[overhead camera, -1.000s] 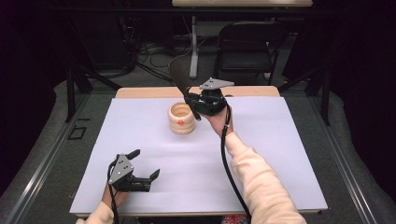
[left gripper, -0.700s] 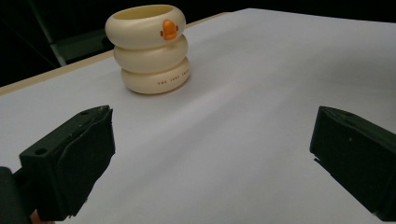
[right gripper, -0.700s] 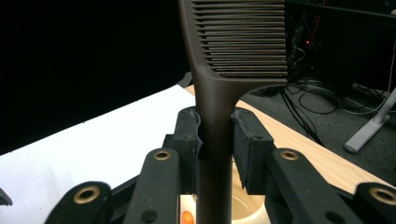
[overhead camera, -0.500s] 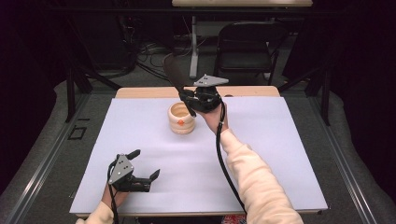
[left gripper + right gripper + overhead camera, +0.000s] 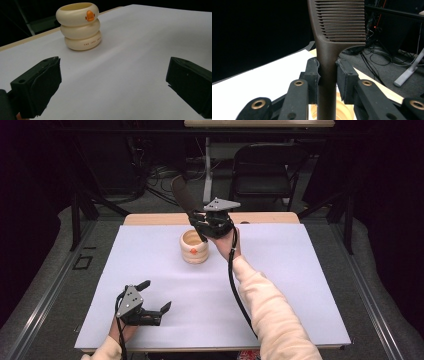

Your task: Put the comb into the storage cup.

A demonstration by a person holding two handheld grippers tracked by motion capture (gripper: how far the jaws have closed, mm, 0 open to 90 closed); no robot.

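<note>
A white sheet covers nearly all of the worktop (bare wood shows along its far edge). A cream ringed cup stands upright on the sheet.

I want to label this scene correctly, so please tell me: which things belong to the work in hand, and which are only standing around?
In the job:
- brown comb, clamped by the right tool
- cream ringed cup, just below the comb's handle
- white table sheet under the cup

Not in the job:
- left tool, open and holding nothing
- black chair behind the table
- floor cables
</note>
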